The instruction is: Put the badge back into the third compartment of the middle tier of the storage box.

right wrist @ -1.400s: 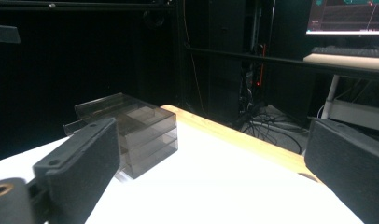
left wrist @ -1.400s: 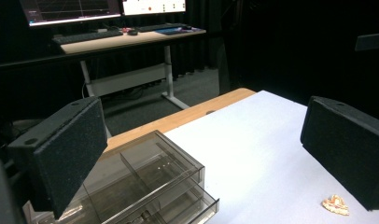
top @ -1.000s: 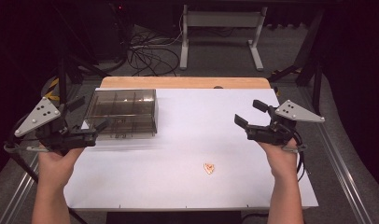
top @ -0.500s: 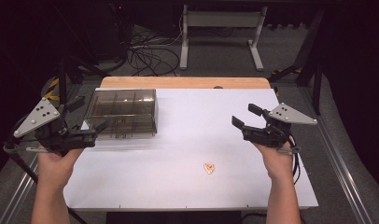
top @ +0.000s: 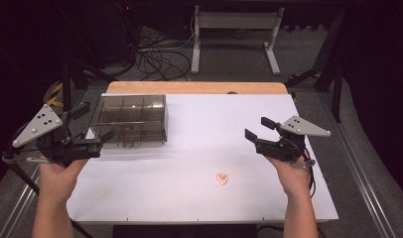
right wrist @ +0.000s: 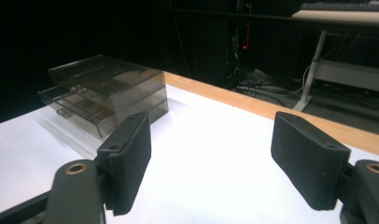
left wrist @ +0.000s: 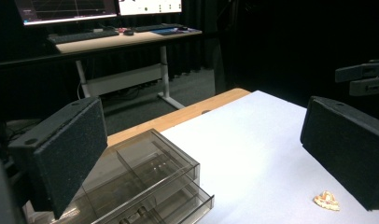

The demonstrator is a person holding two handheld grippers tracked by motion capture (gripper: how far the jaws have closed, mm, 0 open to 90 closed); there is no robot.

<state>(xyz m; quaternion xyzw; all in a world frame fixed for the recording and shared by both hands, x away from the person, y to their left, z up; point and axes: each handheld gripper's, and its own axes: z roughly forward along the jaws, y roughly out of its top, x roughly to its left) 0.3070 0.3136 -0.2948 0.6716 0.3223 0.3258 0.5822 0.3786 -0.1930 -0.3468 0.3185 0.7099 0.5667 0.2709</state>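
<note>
A smoky clear drawer box (top: 130, 119) stands at the back left of the white table top (top: 204, 144), with a drawer pulled out a little toward the left side. A small orange and white object (top: 222, 178) lies near the front, right of the middle. My left gripper (top: 96, 123) hovers open at the box's left front corner, nothing between its pads (left wrist: 61, 154); its view shows the box (left wrist: 145, 182) and the small object (left wrist: 326, 199). My right gripper (top: 257, 128) is open above the table's right side, behind and to the right of the small object. Its jaws have just been closing on nothing (right wrist: 211, 140).
A wooden strip (top: 194, 88) borders the table's far edge. Beyond it are cables and a desk frame (top: 234, 34) on the dark floor. Metal rails (top: 358, 168) run along both sides. The right gripper view shows the drawer box (right wrist: 103, 93) far off.
The right gripper has shifted slightly left and its jaws stand narrower. The left hand and gripper have stayed in place.
</note>
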